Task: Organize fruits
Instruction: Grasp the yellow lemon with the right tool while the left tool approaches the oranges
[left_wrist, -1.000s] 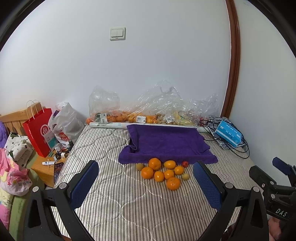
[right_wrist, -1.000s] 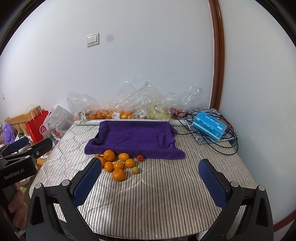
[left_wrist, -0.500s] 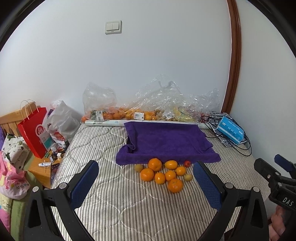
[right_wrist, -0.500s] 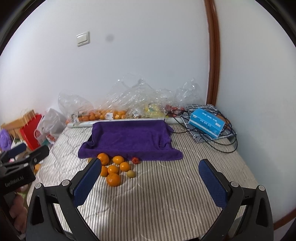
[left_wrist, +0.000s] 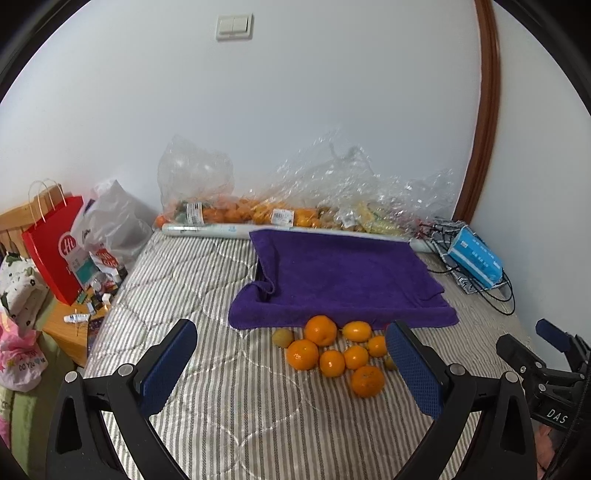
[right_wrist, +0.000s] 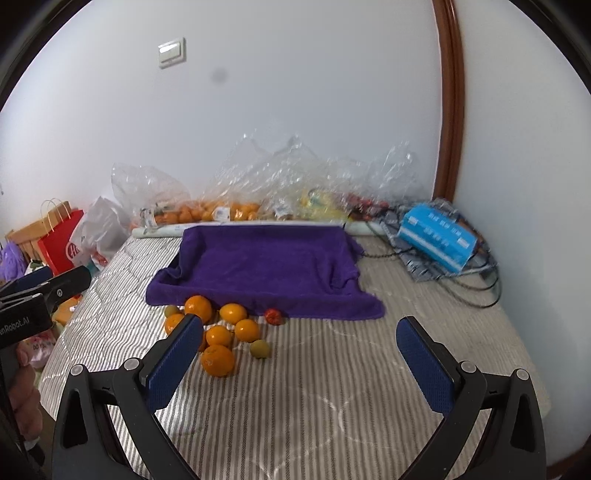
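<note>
A cluster of several oranges (left_wrist: 334, 354) (right_wrist: 218, 332) lies on the striped mattress just in front of a purple towel-covered tray (left_wrist: 343, 273) (right_wrist: 266, 258). Small greenish fruits (left_wrist: 283, 337) (right_wrist: 260, 348) and a red one (right_wrist: 273, 316) sit among them. My left gripper (left_wrist: 291, 369) is open, hovering above the mattress short of the fruit pile, nothing between its fingers. My right gripper (right_wrist: 301, 365) is open too, empty, with the pile ahead to its left. Each gripper shows at the edge of the other's view.
Clear plastic bags of fruit (left_wrist: 280, 210) (right_wrist: 258, 199) line the wall behind the tray. A blue box on tangled cables (left_wrist: 474, 256) (right_wrist: 437, 236) sits at the right. A red paper bag (left_wrist: 55, 247) and clutter stand left of the mattress (left_wrist: 236, 413).
Both grippers have moved forward and down toward the fruit pile, which looks larger now. Both stay open and empty.
</note>
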